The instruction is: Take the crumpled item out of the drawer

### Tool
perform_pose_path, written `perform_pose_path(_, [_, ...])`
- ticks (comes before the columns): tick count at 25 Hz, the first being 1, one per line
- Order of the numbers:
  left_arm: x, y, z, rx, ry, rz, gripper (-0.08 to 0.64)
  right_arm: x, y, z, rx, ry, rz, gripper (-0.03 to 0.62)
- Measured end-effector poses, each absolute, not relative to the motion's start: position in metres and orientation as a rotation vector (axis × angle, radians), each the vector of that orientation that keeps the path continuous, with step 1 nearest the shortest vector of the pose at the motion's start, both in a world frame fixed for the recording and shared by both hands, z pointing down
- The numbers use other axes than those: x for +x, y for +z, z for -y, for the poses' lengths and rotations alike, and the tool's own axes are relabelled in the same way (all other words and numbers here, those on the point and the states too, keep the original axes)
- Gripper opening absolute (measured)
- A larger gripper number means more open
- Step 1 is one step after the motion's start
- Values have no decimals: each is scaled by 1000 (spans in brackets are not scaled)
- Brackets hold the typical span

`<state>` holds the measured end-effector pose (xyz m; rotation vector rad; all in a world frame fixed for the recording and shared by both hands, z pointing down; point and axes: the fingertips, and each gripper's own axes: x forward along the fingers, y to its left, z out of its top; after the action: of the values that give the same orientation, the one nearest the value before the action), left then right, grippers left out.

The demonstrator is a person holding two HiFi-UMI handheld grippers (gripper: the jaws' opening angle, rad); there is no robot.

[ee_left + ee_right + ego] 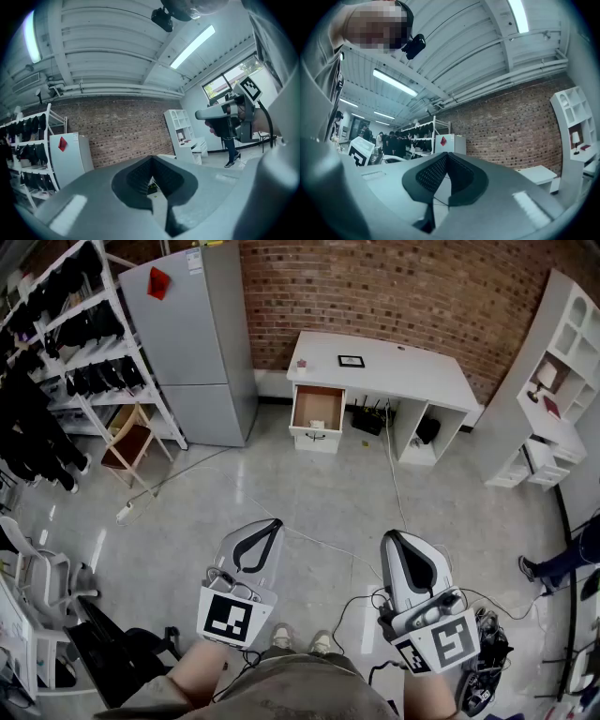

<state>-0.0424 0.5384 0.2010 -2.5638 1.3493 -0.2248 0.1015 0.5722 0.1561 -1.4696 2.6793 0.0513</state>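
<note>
Below, the left gripper [274, 522] and right gripper [388, 537], grey two-jaw tools, are held level over the person's knees. Ahead, open grey polished floor [309, 479] is crossed by thin cables [392, 474]. Farthest, a white desk [394, 367] is set against the brick wall, its wood-lined drawer [317, 404] pulled open, with a small pale crumpled item [316, 424] seen near its front edge. Both grippers' jaws are closed together, and nothing is held.

Drawer [323, 397] open, small pale item [316, 424] inside near front
</note>
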Motion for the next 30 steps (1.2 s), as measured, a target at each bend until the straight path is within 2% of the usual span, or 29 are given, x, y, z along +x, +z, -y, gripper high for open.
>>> perform_pose_path(17, [-28, 206, -537, -2597, -236, -1319, 0, 123, 164, -573, -1506, -28, -2630, 29])
perform_pose_path(18, [-26, 206, -538, -2599, -233, -1318, 0, 124, 163, -573, -1506, -39, -2616, 38])
perform_pose_path(19, [-25, 206, -538, -2601, -230, -1319, 0, 126, 163, -573, -1510, -46, -2602, 102])
perform_pose_path(20, [-25, 206, -538, -2603, -228, -1321, 0, 128, 163, -572, -1520, -50, -2593, 193])
perform_pose_path(23, [-23, 208, -539, -2608, -229, -1331, 0, 135, 165, -570, -1564, -33, -2594, 272])
perform_pose_path(30, [-12, 213, -544, -2606, -241, -1359, 0, 150, 172, -573, -1592, -26, -2621, 275])
